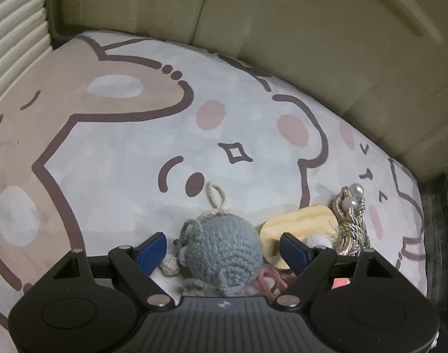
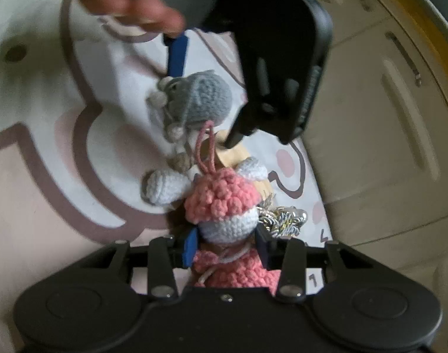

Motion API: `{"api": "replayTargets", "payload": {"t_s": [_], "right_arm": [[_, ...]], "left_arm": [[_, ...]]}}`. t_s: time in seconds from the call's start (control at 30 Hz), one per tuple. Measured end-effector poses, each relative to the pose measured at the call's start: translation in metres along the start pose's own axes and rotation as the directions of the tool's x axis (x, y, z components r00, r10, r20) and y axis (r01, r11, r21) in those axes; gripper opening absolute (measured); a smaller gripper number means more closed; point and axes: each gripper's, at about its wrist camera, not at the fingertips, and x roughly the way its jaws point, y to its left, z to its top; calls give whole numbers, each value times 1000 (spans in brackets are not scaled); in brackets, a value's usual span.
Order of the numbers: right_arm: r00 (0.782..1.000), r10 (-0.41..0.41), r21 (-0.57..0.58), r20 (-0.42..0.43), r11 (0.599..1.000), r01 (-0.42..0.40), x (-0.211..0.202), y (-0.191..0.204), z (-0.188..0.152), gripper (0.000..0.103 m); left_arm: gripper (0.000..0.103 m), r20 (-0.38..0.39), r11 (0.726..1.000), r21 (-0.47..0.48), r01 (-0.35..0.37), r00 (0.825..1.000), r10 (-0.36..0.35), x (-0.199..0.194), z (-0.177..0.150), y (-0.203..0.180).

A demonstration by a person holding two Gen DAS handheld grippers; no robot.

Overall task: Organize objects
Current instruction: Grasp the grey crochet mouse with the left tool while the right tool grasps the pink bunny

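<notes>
A grey crochet toy point(image 1: 224, 250) with a beige loop lies on the cartoon-print mat point(image 1: 121, 147). My left gripper point(image 1: 224, 250) stands open around it, blue pads a little off each side. In the right wrist view the same grey toy point(image 2: 200, 100) lies between the left gripper's fingers point(image 2: 177, 56). My right gripper point(image 2: 227, 247) is shut on a pink-and-white crochet doll point(image 2: 224, 206), pads pressing its white head from both sides. The doll's pink loop point(image 2: 207, 150) reaches toward the grey toy.
A pale wooden piece point(image 1: 300, 223) and a gold-and-silver braided cord with pearls point(image 1: 350, 220) lie right of the toys. Beige cabinet doors point(image 2: 386, 117) close off the mat's far and right edges. A person's hand point(image 2: 135, 8) holds the left gripper.
</notes>
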Motion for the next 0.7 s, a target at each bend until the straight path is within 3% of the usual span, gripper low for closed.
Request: {"api": "replayTargets", "payload": {"t_s": [0.17, 0.27, 0.5, 0.7], "right_arm": [[1000, 7, -16, -7, 1000, -7, -5, 3, 0, 41], [1000, 13, -13, -17, 1000, -13, -8, 3, 2, 41], [998, 48, 29, -41, 998, -47, -14, 0, 8, 40], [995, 93, 169, -43, 982, -84, -28, -16, 16, 40]], "left_arm": [[71, 16, 1000, -31, -5, 1000, 6, -1, 0, 0], [58, 4, 999, -45, 11, 1000, -11, -4, 1, 0], [54, -22, 1000, 3, -1, 1000, 1, -15, -3, -2], [54, 4, 1000, 26, 5, 1000, -6, -37, -4, -4]]}}
